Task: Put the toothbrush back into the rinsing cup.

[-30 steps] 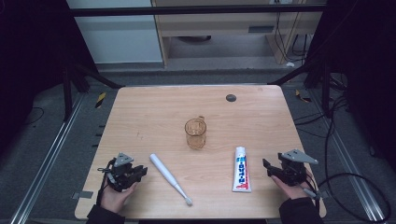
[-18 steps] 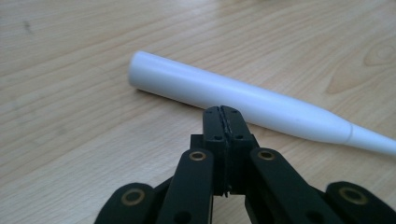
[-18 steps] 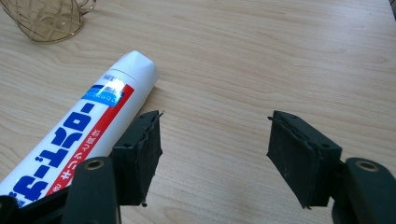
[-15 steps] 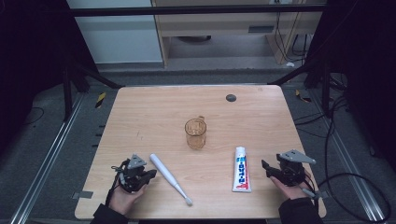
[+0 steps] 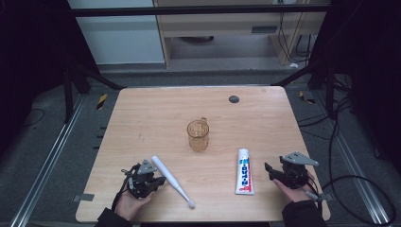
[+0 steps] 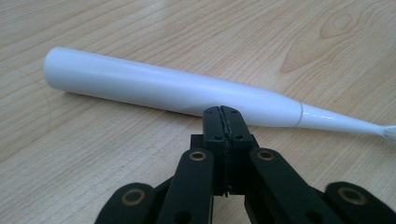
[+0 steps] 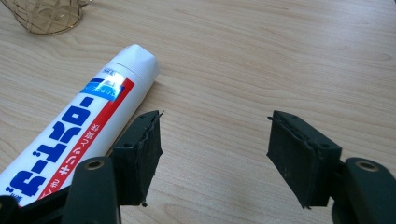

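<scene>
At the left of the high view, the left gripper [image 5: 158,180] sits low over the near part of the wooden table [image 5: 156,113], held in the person's left hand [image 5: 128,203], which comes in from the bottom edge. Its jaws are pressed together with nothing between them; the left gripper view [image 6: 221,112] shows the two black pads meeting flat against each other, their tips just at the near side of the white toothbrush [image 6: 173,91]. Whether the tips actually touch the handle cannot be told. The toothbrush [image 5: 172,175] lies flat on the wood just right of that gripper, running at a slant from its thick handle end, farther from the person, down to its small brush head near the table's front edge. Farther in, about the middle of the table, stands an amber see-through cup [image 5: 198,135], upright and well apart from both grippers; a small dark round spot [image 5: 233,99] marks the wood beyond it. Right of the cup and nearer the person lies a white toothpaste tube [image 5: 243,171] with blue and red print, its cap end pointing away toward the cup. At the far right the right gripper [image 5: 268,171] rests in the person's right hand [image 5: 294,189], near the tube but not on it. In the right gripper view [image 7: 215,140] its jaws stand wide apart over bare wood, empty, with the toothpaste tube [image 7: 84,126] lying just beside one of them and the cup's base [image 7: 46,16] in the upper corner.
</scene>
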Action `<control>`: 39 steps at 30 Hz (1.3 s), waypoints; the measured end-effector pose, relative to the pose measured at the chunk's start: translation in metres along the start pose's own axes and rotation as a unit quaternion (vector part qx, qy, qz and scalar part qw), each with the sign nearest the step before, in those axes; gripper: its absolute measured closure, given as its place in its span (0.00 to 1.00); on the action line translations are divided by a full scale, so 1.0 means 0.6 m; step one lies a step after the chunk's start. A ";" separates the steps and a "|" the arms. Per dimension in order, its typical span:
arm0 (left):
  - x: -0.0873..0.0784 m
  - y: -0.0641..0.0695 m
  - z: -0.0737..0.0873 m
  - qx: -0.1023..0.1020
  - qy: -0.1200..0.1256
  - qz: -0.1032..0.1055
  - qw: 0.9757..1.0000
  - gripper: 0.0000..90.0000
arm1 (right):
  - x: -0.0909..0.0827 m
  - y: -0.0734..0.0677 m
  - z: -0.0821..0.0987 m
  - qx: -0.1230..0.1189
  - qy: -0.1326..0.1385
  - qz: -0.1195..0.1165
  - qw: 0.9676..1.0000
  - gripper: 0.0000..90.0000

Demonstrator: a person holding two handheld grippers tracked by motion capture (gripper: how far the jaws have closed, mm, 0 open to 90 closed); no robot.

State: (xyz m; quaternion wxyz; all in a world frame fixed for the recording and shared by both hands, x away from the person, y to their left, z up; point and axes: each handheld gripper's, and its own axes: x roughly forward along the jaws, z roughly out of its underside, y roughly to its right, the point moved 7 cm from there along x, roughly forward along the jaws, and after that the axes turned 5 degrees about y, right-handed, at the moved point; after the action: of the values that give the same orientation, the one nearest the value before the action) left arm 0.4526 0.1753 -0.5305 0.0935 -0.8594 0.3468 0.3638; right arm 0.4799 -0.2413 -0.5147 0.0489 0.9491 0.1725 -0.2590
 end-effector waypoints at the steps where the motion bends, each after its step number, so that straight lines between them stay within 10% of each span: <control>1: 0.001 0.002 0.000 0.002 -0.001 0.002 1.000 0.99 | 0.000 0.000 0.000 0.000 -0.001 0.000 1.000 0.38; 39: 0.039 0.056 -0.009 0.045 -0.018 0.043 0.998 0.99 | 0.002 0.001 0.002 -0.006 -0.004 0.006 1.000 0.39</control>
State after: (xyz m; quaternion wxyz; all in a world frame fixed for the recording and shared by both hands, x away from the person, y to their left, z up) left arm 0.4448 0.1359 -0.5397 0.1227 -0.8317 0.3981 0.3672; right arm 0.4803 -0.2421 -0.5164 0.0573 0.9486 0.1683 -0.2617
